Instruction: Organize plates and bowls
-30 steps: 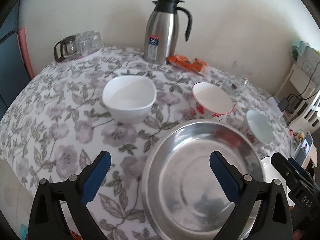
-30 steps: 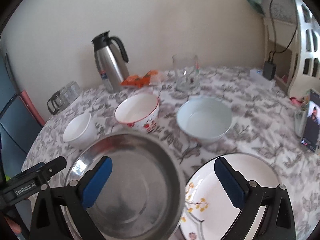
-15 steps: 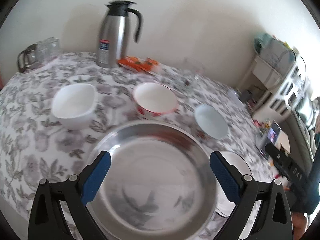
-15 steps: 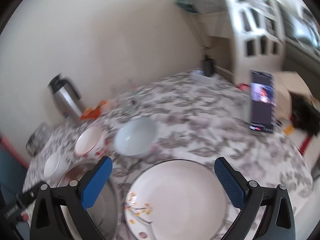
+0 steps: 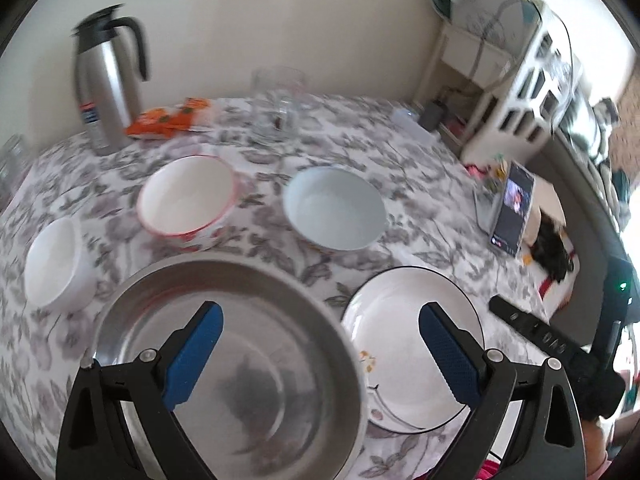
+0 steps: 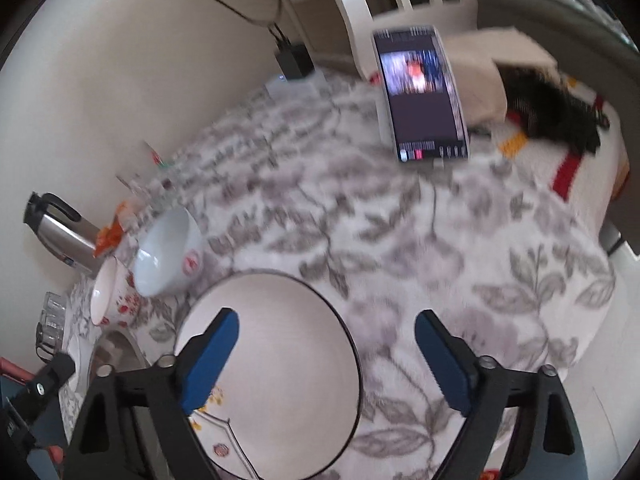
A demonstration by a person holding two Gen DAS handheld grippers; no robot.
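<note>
Swung rightward across the round table with its grey floral cloth (image 5: 400,152) since a second ago: then only the rim of the black-rimmed white plate with a small yellow flower print (image 5: 404,312) in the left view, now all of it, just beside the large round stainless-steel basin (image 5: 256,360). In the right view, basin pushed to the left edge — plate now central (image 6: 280,360).

Counted, largest first: one steel basin, one plate, three bowls — pale blue (image 5: 334,208), white with red rim (image 5: 186,198), plain white (image 5: 54,262) — all resting apart on the cloth.

Left gripper (image 5: 320,354): fingers wide apart above basin and plate, nothing between. Right gripper (image 6: 326,360): jaws closing, over the plate's right edge, gripping nothing.
</note>
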